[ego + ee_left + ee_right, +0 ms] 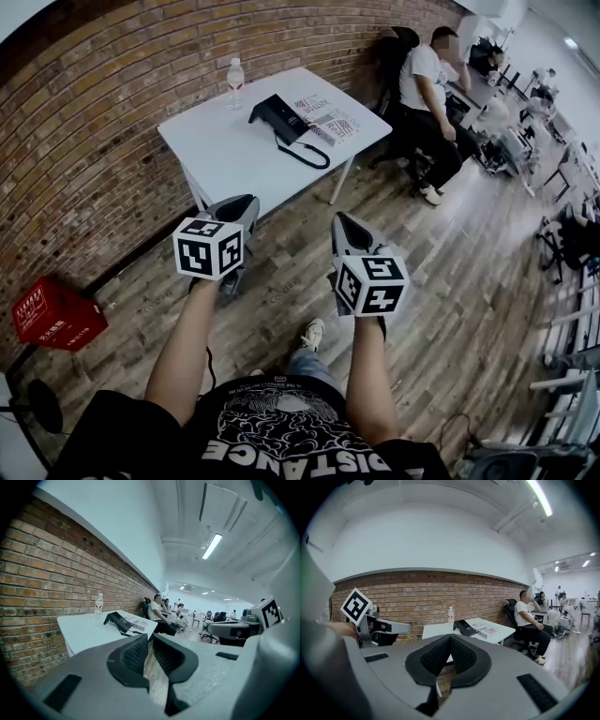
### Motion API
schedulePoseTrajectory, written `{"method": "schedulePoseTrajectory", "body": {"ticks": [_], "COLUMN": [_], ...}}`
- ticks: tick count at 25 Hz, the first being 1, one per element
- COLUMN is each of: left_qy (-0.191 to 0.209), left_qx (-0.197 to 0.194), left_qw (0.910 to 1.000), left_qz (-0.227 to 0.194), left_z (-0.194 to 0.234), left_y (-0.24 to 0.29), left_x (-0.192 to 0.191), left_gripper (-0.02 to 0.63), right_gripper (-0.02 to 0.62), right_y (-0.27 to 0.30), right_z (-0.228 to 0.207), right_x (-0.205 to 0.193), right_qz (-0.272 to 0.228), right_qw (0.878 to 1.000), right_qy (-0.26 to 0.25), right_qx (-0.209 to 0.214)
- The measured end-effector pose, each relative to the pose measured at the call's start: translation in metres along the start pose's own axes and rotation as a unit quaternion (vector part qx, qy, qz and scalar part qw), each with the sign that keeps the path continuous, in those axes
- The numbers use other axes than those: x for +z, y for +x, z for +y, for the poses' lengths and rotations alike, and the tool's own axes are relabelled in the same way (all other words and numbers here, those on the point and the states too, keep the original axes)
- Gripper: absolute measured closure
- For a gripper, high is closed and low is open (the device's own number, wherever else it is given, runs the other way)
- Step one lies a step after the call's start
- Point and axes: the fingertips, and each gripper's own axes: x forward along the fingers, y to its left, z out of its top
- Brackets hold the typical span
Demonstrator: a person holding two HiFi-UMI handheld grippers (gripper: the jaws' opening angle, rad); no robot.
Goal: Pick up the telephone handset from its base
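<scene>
In the upper middle of the head view, before a rough red-brick wall (84, 131), stands a smooth white rectangular worktop (220, 155), well apart from both tools. Lower in the frame, over the plank floor (450, 281), the left tool (242, 202) and the right tool (343, 222) each have their ribbed black pads pressed together on nothing. The black telephone handset (263, 111) lies on its base (289, 123) on the worktop, with a clear plastic bottle (235, 82) upright near it.

**Closed left gripper (150, 638), distant phone (119, 620)**

The 2 jaws meet at the tips, nothing between them. Well beyond, a white table (82, 631) by the brick wall (37, 588) bears the black phone, a bottle (98, 605) and papers (139, 623). A person (156, 612) sits past it.
</scene>
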Motion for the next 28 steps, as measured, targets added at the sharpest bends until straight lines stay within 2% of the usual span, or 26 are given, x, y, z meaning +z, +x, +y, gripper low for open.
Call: {"method": "schedulePoseTrajectory", "body": {"ticks": [9, 14, 23, 28], "left_qy": [-0.014, -0.036, -0.063, -0.080], "left_qx": [0.023, 0.033, 0.063, 0.061], "left_qw": [0.9996, 0.9988, 0.9960, 0.9949], "left_qz": [0.007, 0.007, -0.004, -0.001], "left_z": [0.008, 0.007, 0.013, 0.020], "left_y": [0.094, 0.141, 0.203, 0.227], "left_x": [0.019, 0.035, 0.053, 0.053], "left_gripper": [0.555, 0.527, 0.509, 0.495], "right_gripper": [0.597, 0.597, 0.597, 0.597], "right_y": [0.066, 0.098, 0.141, 0.159], "right_z": [-0.079, -0.118, -0.163, -0.180], "right_x": [0.012, 0.025, 0.040, 0.047], "right_qz": [0.006, 0.010, 0.007, 0.000], "right_qw": [0.999, 0.998, 0.994, 0.991], "right_qy": [0.003, 0.002, -0.014, -0.020], "right_qx": [0.032, 0.056, 0.111, 0.130]}}
